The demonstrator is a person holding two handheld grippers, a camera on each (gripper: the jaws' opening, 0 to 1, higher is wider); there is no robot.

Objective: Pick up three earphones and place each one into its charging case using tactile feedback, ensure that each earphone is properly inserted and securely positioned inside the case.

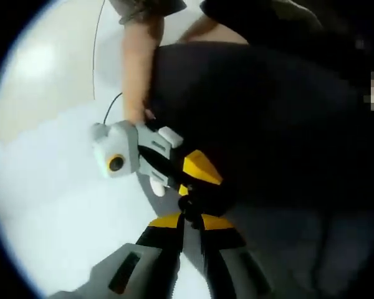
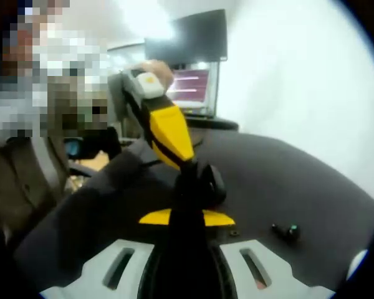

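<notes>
**Seating an earphone in its case**

Both grippers met over the black desk. The right gripper and left gripper clenched a round black charging case; a small black earphone lay nearby, apparently next.

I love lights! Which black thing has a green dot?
The small earphone lying alone on the table; the bigger round black thing left of it shows none.
</notes>
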